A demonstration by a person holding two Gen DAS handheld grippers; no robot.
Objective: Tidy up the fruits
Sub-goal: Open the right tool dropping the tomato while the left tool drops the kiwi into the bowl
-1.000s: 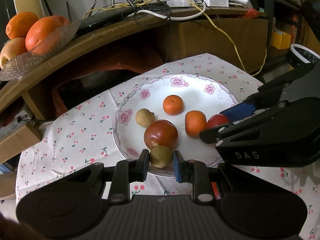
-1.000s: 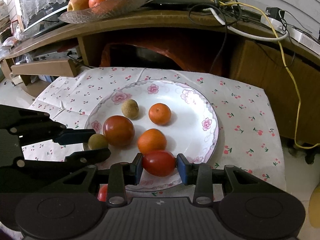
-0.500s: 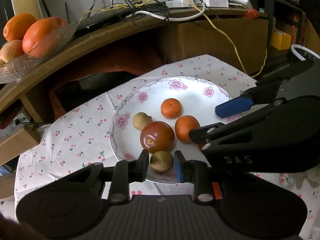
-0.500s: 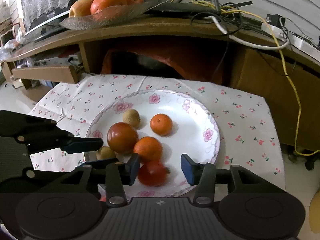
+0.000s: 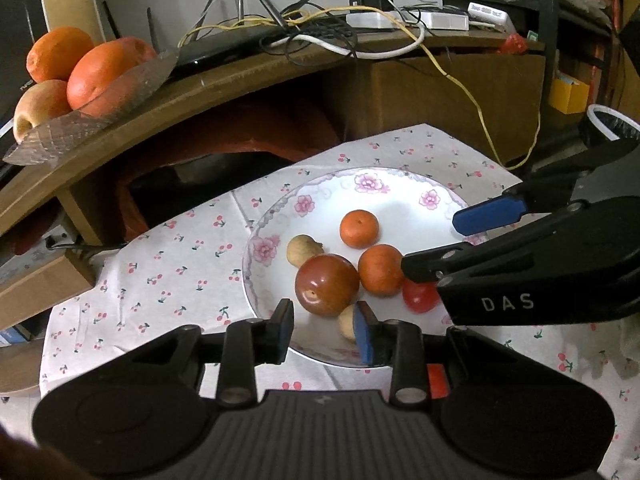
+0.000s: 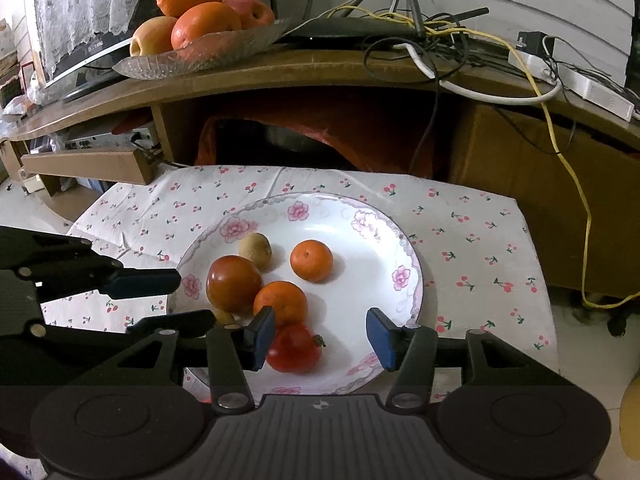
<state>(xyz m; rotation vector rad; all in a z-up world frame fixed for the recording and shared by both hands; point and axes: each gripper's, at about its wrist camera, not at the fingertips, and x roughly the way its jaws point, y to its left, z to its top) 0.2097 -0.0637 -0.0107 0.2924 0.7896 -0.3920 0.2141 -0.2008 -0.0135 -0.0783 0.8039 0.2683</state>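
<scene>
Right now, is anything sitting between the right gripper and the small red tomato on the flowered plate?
Nothing visible does. The small red tomato lies on the flowered plate between the open fingers of the right gripper, which have just been opening, close by one blue pad. An orange tangerine sits just beyond it.

The right gripper (image 6: 320, 334) has just been opening — a red tomato (image 6: 294, 348) lies loose between its jaws, on the flowered plate (image 6: 404, 252).
</scene>
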